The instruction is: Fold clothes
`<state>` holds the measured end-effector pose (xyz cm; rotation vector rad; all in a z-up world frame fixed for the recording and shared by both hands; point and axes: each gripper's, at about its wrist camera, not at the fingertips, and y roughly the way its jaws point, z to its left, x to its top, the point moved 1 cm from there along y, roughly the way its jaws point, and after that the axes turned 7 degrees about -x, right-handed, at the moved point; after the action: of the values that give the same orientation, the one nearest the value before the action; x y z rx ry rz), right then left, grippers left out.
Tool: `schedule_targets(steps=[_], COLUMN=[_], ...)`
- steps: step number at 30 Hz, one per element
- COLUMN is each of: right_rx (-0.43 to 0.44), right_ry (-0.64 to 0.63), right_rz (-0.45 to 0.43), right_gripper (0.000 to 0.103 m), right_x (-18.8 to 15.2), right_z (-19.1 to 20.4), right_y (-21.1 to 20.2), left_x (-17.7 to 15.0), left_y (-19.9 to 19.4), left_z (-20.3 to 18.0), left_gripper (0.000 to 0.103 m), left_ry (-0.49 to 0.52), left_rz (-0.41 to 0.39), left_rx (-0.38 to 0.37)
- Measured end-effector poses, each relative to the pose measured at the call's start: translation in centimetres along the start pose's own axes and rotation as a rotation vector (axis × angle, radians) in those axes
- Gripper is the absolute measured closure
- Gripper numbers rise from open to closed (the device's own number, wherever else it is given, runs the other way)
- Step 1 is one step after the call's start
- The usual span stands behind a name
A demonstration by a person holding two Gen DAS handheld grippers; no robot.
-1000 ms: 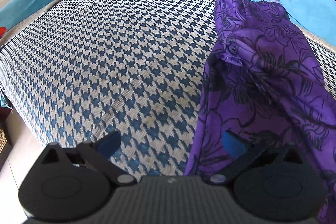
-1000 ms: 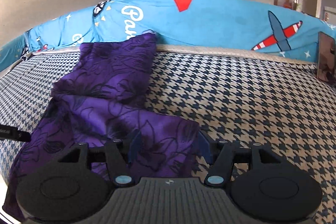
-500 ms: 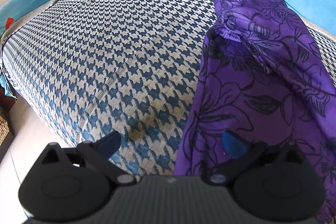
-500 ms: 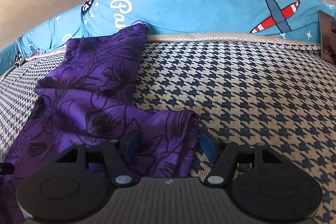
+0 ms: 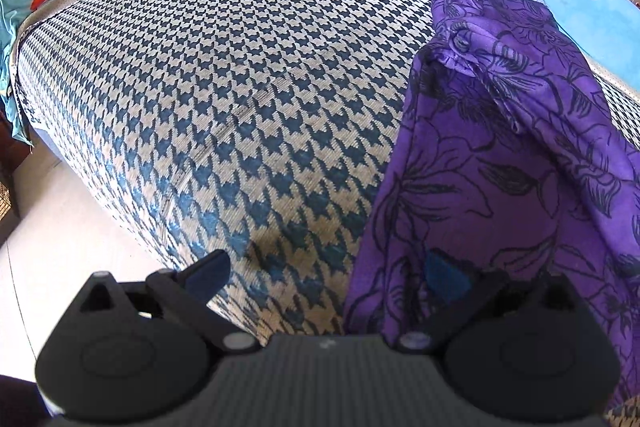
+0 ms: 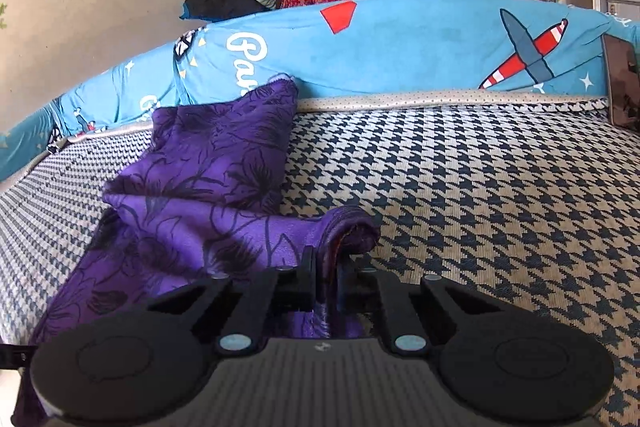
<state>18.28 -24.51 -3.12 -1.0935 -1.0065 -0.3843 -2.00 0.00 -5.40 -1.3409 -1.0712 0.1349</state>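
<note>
While the purple floral garment (image 6: 208, 187) lies in a long strip on the houndstooth-covered sofa seat (image 6: 500, 195), each tool stands at one of its near corners.

Right gripper (image 6: 326, 281): its jaws have just been closing and are now clamped on a bunched, rolled-over corner of the cloth, which humps up just ahead of the fingers; I judge this is the hold needed to lift that end for a fold.

Left gripper (image 5: 326, 273): jaws wide apart, one finger (image 5: 444, 273) over the garment's near left edge, the other over bare seat; it looks set to take the matching corner, with nothing pinched yet.

Garment, far end: reaches the blue printed backrest cover (image 6: 400, 47) and rests against it.

Hard to tell: how many layers the right jaws hold; whether the left finger touches the cloth; what kind of garment it is, though a button (image 5: 462, 43) shows at a gathered fold. Its near hem is cut off behind both tools.
</note>
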Motion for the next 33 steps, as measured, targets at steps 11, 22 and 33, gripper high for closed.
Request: schedule_targets(steps=[11,22,33], right_rx=[0.2,0.383,0.485], right_ry=[0.082,-0.029,-0.236], right_rz=[-0.04,-0.025,0.038], right_gripper=[0.093,0.093,0.093], right_x=[-0.9,-2.5,-6.7], right_z=[0.9,5.9,11.6], right_y=[-5.1,-9.5,-11.7], left_x=[-1.1,-1.1,-1.0], left_y=[-0.7,-1.4,-3.1], left_z=[-0.5,-1.3,0.9], left_gripper=[0.0,0.0,0.0], left_ry=[0.002,-0.017,-0.08], left_rz=[-0.014,-0.022,-0.075], left_rx=[-0.005,-0.132,-0.215])
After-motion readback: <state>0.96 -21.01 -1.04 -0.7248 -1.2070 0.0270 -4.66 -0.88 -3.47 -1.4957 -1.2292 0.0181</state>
